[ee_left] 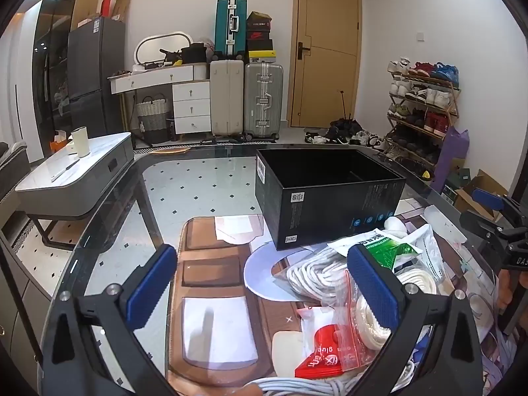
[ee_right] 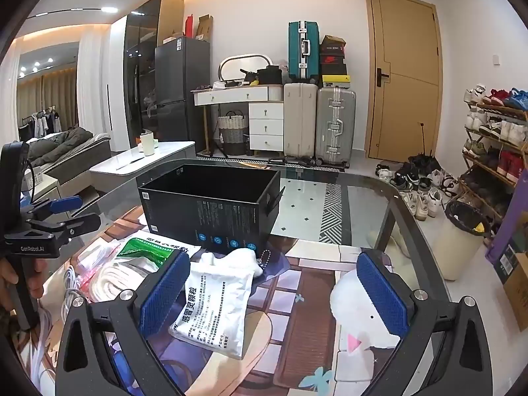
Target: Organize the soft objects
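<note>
Glass bench (ee_left: 109,231) fills the lower half of both my views, with a printed mat (ee_left: 211,264) spread over it.

On my left wrist view, going left to right: my left claw (ee_left: 264,283) spreads as wide as it goes with nothing between its blue pads, hanging over the mat. Right of centre, near the lower edge, a clear zip bag with a red glue label (ee_left: 325,359) lies by a coil of white rope (ee_left: 313,277). Above them stands the open black box (ee_left: 330,198), empty as far as I can see. Beside its lower right corner lies a green-and-white medicine sachet (ee_left: 387,247). At the far right edge I see the other claw from the side.

On my right wrist view, the left claw appears at the left edge, held by a hand (ee_right: 23,280). The green sachet (ee_right: 148,250) and rope (ee_right: 112,280) lie lower left, just in front of the black box (ee_right: 211,204). My right claw (ee_right: 274,297) is also spread fully, gripping nothing. A white printed sachet (ee_right: 214,307) lies between its fingers, touching neither that I can tell, nearer the left pad; a white plush piece with a bead chain (ee_right: 231,260) sits above it. A white plush toy with a pink spot (ee_right: 359,323) lies under the right finger.
</note>
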A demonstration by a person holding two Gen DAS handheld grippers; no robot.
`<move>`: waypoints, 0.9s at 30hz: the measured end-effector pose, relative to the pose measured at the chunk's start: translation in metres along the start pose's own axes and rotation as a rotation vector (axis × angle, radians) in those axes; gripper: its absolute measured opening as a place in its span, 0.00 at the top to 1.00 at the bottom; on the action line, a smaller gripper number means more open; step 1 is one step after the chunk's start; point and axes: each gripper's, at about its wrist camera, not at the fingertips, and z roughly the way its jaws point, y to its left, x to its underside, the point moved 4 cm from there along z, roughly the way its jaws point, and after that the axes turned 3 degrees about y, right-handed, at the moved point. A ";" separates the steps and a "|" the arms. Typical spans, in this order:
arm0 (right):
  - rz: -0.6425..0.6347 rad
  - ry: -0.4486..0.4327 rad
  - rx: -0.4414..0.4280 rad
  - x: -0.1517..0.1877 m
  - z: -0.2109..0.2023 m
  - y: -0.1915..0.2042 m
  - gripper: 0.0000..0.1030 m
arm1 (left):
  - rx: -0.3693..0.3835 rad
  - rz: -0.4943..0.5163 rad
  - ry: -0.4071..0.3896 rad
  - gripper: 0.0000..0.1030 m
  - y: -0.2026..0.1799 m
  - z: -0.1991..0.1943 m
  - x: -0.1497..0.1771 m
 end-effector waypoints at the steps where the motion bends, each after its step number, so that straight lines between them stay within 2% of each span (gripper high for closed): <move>1: 0.000 0.001 0.004 0.000 0.000 0.000 0.00 | 0.001 0.001 0.000 0.00 0.000 0.000 0.000; 17: 0.019 0.018 0.010 0.002 0.007 -0.004 0.00 | 0.007 0.060 0.000 0.00 -0.009 0.002 0.003; 27: 0.005 0.018 0.001 0.002 0.007 -0.001 0.00 | 0.001 0.038 -0.006 0.00 -0.011 -0.004 0.001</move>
